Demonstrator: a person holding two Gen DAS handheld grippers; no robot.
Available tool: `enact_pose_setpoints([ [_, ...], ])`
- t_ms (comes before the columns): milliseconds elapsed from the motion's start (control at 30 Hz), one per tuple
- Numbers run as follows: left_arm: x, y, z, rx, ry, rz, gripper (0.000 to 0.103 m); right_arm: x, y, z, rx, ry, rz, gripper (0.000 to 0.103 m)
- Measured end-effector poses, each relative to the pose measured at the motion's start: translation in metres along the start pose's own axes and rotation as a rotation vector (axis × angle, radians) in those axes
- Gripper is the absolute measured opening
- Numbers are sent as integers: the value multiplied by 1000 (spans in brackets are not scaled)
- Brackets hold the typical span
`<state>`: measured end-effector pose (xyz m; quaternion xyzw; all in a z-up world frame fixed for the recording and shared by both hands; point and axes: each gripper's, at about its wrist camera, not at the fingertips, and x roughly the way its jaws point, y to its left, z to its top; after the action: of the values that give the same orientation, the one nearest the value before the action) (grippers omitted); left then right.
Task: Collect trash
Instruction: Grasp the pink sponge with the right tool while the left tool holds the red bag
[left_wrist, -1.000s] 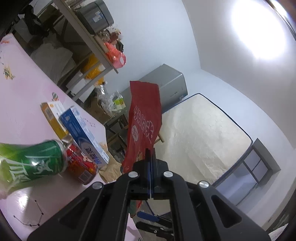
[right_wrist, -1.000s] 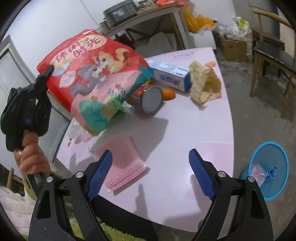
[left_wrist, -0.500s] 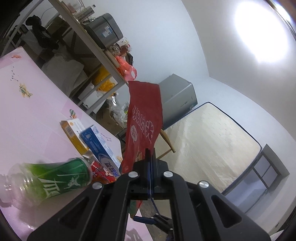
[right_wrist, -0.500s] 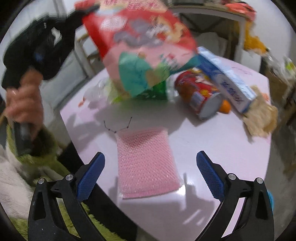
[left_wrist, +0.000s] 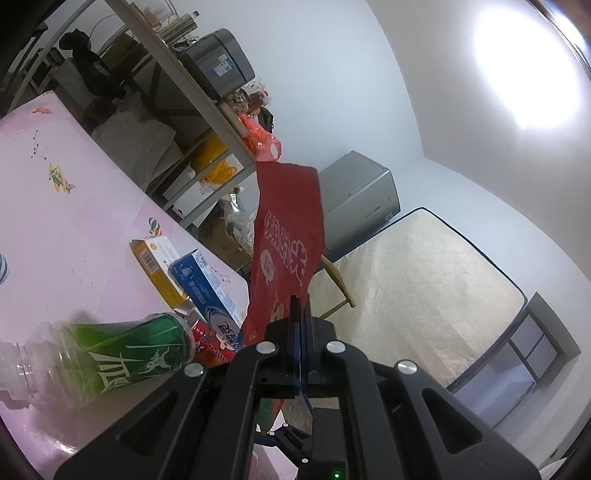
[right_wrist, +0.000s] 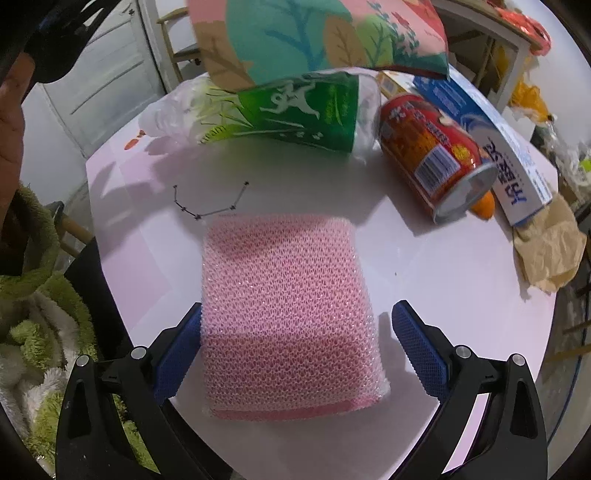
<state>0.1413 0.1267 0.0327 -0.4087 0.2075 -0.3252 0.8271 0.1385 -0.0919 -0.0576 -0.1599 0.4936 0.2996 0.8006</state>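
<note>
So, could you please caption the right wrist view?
Open right gripper straddling pink foam-net pad on the table.

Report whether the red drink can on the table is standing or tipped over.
Tipped over. The red can lies on its side on the table, its round silver end facing the right wrist camera, beside the blue box.

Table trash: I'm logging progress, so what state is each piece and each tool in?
Snack bag: held up in the shut left tool.
Pink foam pad: flat on the table, between the open right tool's fingers; left pad at its edge.
Green bottle: on its side.
Red can: on its side.
Blue box: lying flat.
Brown paper: crumpled, at the table edge.
</note>
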Motion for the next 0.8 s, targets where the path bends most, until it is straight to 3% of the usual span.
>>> enact_pose_setpoints([
  [233,-1,-3,0,3,-6,-4,0,1,-2,-6,38,-1,-14,81],
  [800,2,-6,0,3,-12,-17,0,-26,-31,-27,244,-66,-63,77],
])
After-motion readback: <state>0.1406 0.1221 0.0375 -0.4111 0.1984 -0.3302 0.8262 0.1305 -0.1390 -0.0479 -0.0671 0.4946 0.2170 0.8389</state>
